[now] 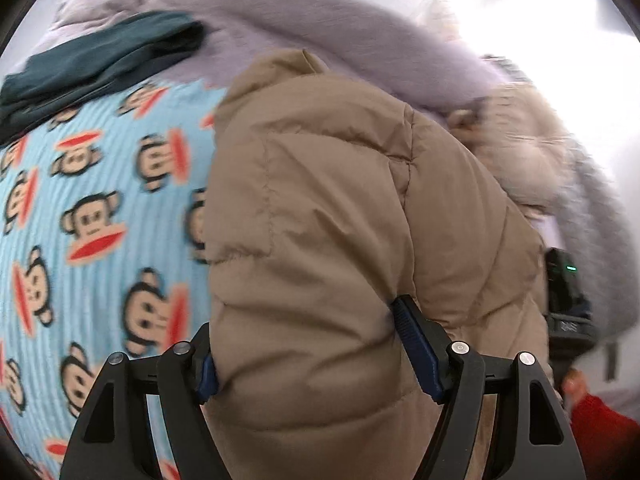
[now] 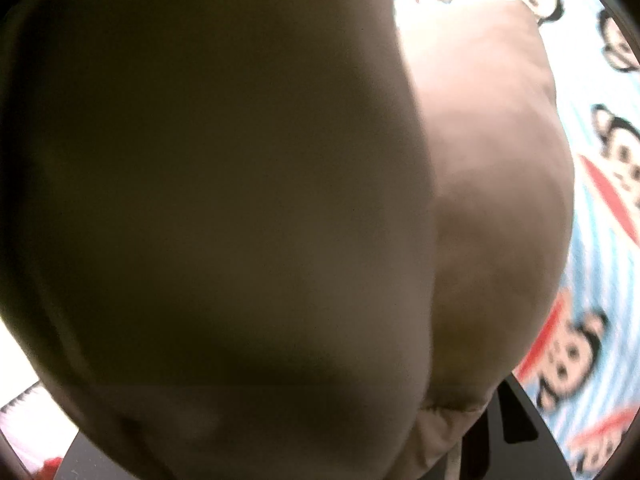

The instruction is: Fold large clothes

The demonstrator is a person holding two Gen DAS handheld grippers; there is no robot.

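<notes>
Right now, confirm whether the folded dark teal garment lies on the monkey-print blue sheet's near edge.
No: the dark teal garment lies at the far end, against the lilac fleece.

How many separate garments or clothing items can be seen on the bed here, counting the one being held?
2, possibly more hidden. The tan puffer jacket is clamped in the left gripper at centre; a dark teal folded garment lies upper left on the lilac blanket.

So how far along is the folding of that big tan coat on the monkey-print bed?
Done: little that shows, though a dark green garment lies folded by the purple blanket. In hand: the left gripper is clamped on the tan puffer coat, lifted over the monkey-print sheet; coat fabric smothers the right wrist view. Left: every actual fold.
</notes>
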